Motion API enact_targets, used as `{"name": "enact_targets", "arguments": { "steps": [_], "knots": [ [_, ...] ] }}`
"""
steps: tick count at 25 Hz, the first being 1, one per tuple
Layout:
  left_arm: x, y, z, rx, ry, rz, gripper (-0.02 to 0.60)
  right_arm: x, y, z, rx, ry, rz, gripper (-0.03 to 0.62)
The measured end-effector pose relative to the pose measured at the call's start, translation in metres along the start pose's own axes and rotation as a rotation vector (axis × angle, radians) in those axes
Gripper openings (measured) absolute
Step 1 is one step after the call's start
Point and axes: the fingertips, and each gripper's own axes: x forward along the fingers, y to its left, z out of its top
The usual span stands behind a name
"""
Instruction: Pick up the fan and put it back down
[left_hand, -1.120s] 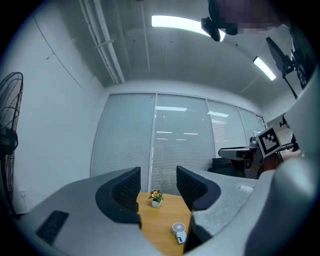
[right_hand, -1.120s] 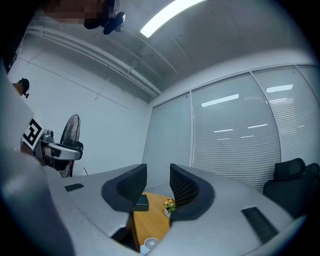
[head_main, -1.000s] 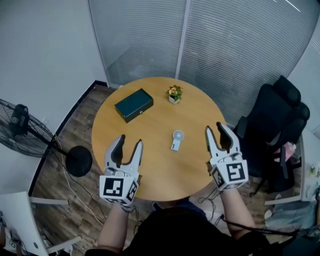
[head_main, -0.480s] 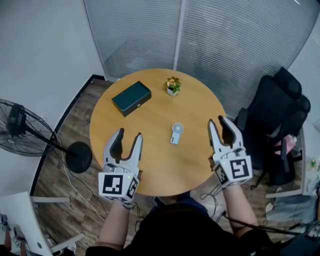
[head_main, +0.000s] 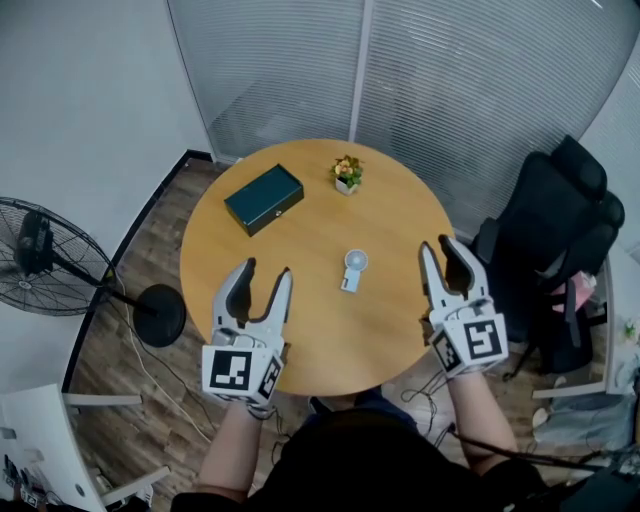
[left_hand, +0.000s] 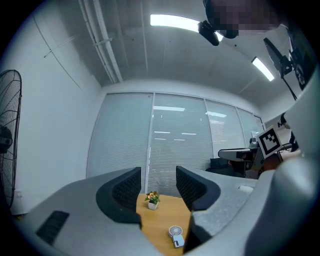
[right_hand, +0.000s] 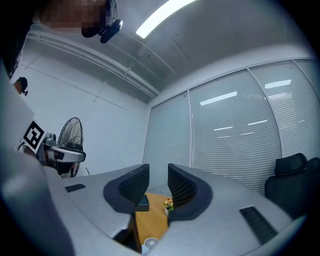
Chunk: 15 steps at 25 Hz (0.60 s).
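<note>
A small white hand-held fan (head_main: 352, 270) lies flat in the middle of the round wooden table (head_main: 310, 335). My left gripper (head_main: 265, 273) hovers over the table's near left part, open and empty, apart from the fan. My right gripper (head_main: 437, 247) is at the table's right edge, also apart from the fan; its jaws have just been closing, still with a gap and nothing between them. In the left gripper view, the fan (left_hand: 175, 235) shows low between the open jaws of my left gripper (left_hand: 158, 187). In the right gripper view, the fan (right_hand: 150, 244) peeks in below my right gripper (right_hand: 158, 185).
A dark green box (head_main: 264, 198) and a small potted plant (head_main: 347, 172) sit at the table's far side. A standing floor fan (head_main: 40, 262) is at the left, a black office chair (head_main: 555, 245) at the right. Blinds cover the glass wall behind.
The right gripper's jaws have narrowed a little, with nothing between them. Both grippers have stayed about where they were, and the fan has not moved.
</note>
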Motion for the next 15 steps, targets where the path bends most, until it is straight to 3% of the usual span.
{"name": "enact_targets", "arguments": {
  "steps": [15],
  "knots": [
    [0.030,-0.022,-0.014,-0.006,0.034,-0.013,0.215,0.007,-0.027,-0.018,0.027,0.029,0.022,0.104]
  ]
}}
